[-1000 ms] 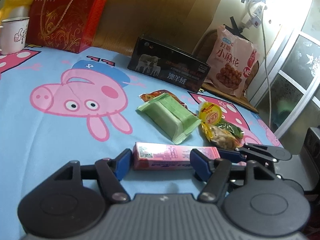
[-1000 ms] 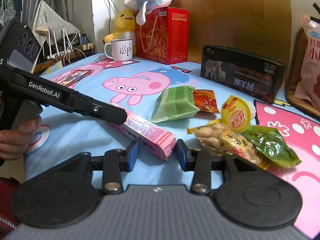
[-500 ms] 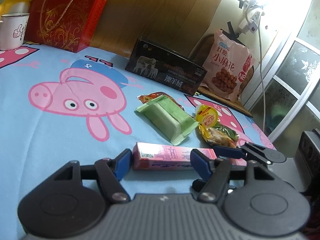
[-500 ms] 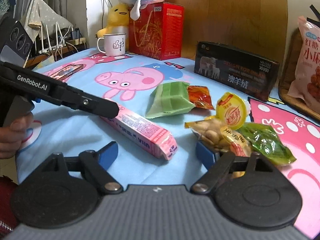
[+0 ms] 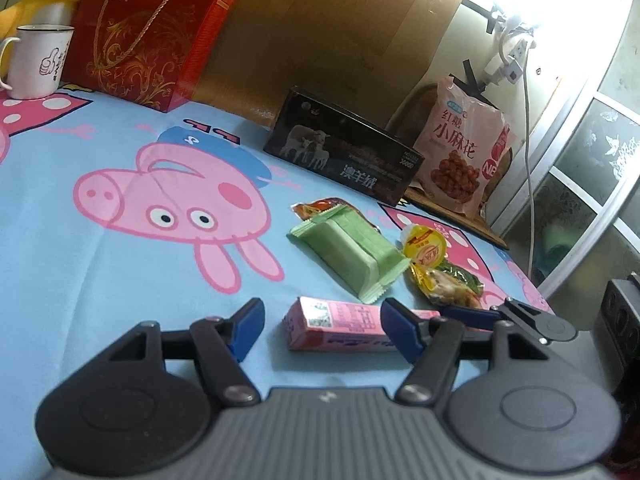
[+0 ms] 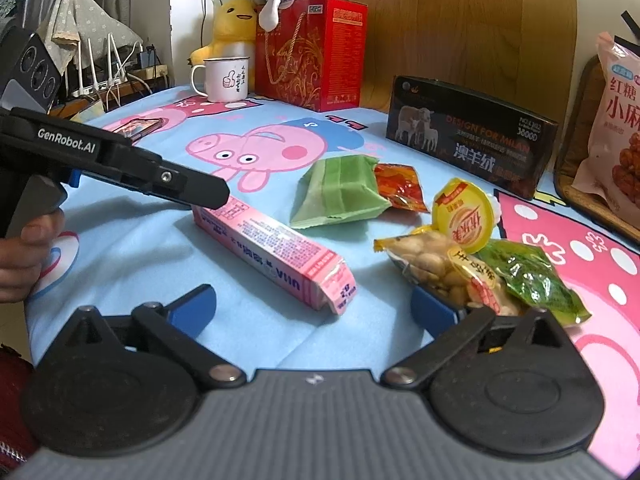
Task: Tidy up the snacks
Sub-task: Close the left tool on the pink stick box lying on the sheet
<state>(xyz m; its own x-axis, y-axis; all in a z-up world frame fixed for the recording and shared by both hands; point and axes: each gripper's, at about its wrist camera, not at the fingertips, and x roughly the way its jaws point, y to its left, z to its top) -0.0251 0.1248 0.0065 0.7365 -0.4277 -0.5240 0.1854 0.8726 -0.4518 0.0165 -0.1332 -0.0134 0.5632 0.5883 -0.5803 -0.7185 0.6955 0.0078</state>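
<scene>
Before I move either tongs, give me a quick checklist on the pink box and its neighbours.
1. Right tongs clear of the pink box: ok; jaws opening, box end between them untouched.
2. Left tongs gripping the box: not ok; gap beside one pad.
3. Box flat on the sheet: ok.
4. Right tongs clear of the peanut packet: cannot tell; one pad at its edge.
5. Green packet apart from the box: ok.

Pink box [image 5: 340, 326]: far end hidden behind claw finger [image 5: 398, 334].
Snack bag [image 6: 618, 136]: cut off by right edge.
Orange packet [image 5: 316, 206]: mostly behind green packet [image 5: 350, 252].
</scene>
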